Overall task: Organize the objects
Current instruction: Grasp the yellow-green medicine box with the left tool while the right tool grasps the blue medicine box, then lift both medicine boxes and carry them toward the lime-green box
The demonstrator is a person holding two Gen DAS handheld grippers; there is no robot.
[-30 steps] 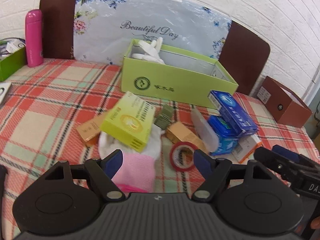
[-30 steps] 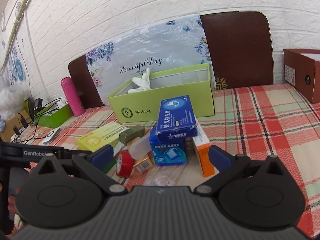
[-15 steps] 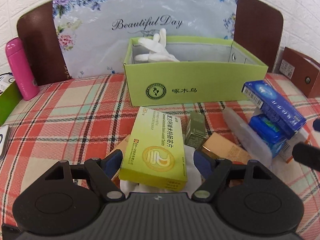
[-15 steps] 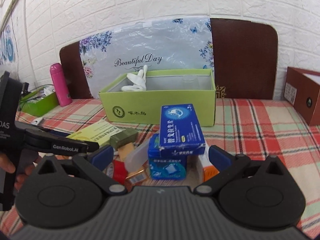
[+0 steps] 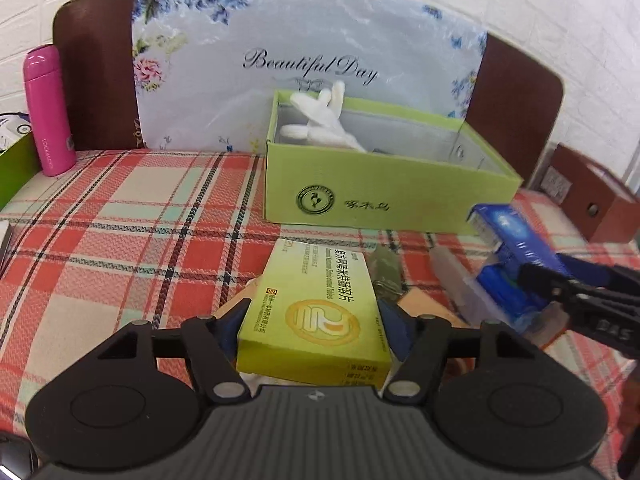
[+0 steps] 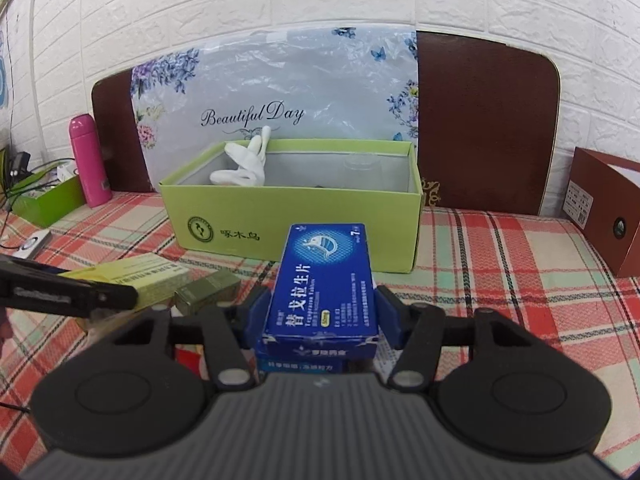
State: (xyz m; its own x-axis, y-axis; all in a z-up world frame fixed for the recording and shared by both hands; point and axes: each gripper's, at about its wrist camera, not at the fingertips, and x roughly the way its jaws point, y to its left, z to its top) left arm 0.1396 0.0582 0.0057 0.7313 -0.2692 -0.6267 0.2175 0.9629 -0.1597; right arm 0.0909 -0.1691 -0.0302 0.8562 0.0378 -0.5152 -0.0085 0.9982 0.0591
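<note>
My left gripper (image 5: 314,326) is shut on a yellow-green medicine box (image 5: 320,304), its pads against both long sides. My right gripper (image 6: 322,314) is shut on a dark blue medicine box (image 6: 324,280), which lies on a second blue box (image 6: 300,366). An open light-green cardboard box (image 5: 384,200) stands behind on the plaid tablecloth, with a white glove (image 5: 320,120) in its left end. In the left wrist view the right gripper (image 5: 576,292) shows at the right, around the blue box (image 5: 516,244).
A small olive box (image 6: 208,292), a red tape roll (image 6: 188,356) and a clear plastic case (image 5: 456,276) lie between the grippers. A pink bottle (image 5: 46,108) stands far left. A brown box (image 6: 604,208) stands far right. A floral board (image 5: 304,60) leans behind.
Both grippers moved forward and closed: the left onto the yellow-green box, the right onto the top blue box. Half a second ago both jaws stood wide apart.
</note>
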